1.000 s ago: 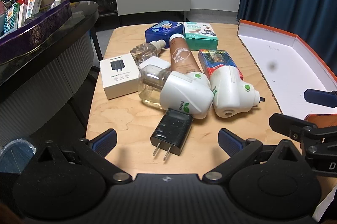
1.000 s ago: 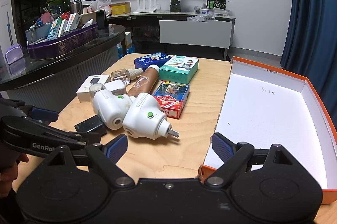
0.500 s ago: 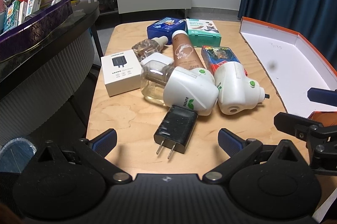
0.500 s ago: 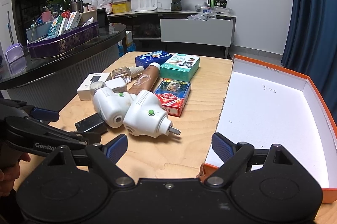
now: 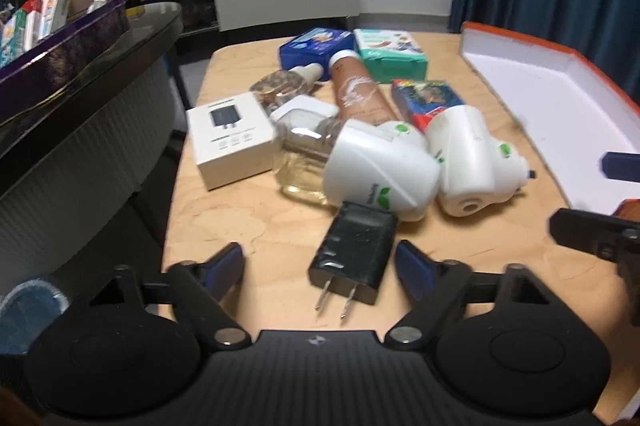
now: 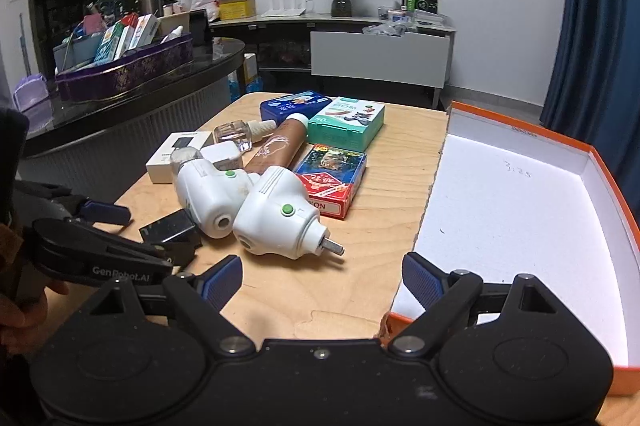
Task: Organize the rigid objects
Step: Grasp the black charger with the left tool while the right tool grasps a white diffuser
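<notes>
Two grippers: both held low over the wooden counter (image 6: pixel 320 290).
Left gripper (image 5: pixel 320 262): jaws closing, black charger plug (image 5: pixel 354 252) between them, pads not yet touching it.
Right gripper (image 6: pixel 322 276): jaws spread wide, nothing between them.
Orange box (image 6: pixel 608 178): just right of the right gripper, "3.25" handwritten inside.
White vaporizers (image 6: pixel 276 218): ahead of both grippers.
Writing: "GenRobot.AI" on the left gripper's side; "50" on the teal box (image 6: pixel 348 122).

I see my left tool (image 5: pixel 320 264) as black ribbed plastic with silver screws, blue pads (image 5: pixel 224 262) and white "GenRobot.AI" lettering.
</notes>
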Demonstrator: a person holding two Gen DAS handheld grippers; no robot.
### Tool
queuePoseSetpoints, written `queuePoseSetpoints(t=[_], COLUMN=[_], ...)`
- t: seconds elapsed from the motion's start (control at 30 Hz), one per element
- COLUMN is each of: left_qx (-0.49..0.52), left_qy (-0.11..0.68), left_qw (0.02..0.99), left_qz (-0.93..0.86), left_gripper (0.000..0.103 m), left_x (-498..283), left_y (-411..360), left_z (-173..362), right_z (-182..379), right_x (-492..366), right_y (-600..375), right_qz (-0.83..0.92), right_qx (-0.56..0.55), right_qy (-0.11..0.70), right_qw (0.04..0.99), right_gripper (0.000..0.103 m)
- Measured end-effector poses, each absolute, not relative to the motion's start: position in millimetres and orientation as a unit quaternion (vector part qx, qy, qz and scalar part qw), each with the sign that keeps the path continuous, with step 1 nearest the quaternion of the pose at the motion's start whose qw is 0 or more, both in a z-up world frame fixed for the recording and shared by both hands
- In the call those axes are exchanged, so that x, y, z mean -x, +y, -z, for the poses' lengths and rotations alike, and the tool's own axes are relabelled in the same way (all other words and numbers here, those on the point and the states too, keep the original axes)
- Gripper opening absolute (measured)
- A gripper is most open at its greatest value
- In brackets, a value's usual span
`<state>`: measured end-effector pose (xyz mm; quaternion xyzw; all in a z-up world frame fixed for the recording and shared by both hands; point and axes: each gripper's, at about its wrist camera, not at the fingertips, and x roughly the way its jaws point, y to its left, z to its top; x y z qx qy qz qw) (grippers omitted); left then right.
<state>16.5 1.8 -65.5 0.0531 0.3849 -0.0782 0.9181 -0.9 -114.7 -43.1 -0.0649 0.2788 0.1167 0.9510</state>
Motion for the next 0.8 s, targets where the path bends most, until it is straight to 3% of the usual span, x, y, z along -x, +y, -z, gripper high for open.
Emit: queuePoseSetpoints(t=[0.07, 0.13, 0.17, 0.53, 0.8], left_qx=[-0.055, -0.055, -0.054, -0.004, 0.013], left_qy=[0.375, 0.370, 0.369, 0.367, 0.358], left_qw=[0.921, 0.922, 0.923, 0.926, 0.929], left_qz=[0.088, 0.094, 0.097, 0.093, 0.091], left_gripper=[0.061, 0.040, 0.037, 0.036, 0.037], left_x=[-14, -13, -13, -8, -8], left_y=[1, 0, 0, 12, 16], left_z=[65, 64, 64, 56, 53], right_z=[43, 42, 41, 47, 65], right_x=[-4, -9, -12, -63, -93], right_y=[-115, -114, -113, -87, -68], right_qz=[-0.127, -0.140, -0.150, -0.252, -0.291], right_qx=[0.073, 0.078, 0.084, 0.178, 0.169], right_qy=[0.281, 0.274, 0.274, 0.331, 0.374], right_qw=[0.949, 0.948, 0.946, 0.892, 0.864], right_gripper=[0.102, 0.102, 0.102, 0.102, 0.100])
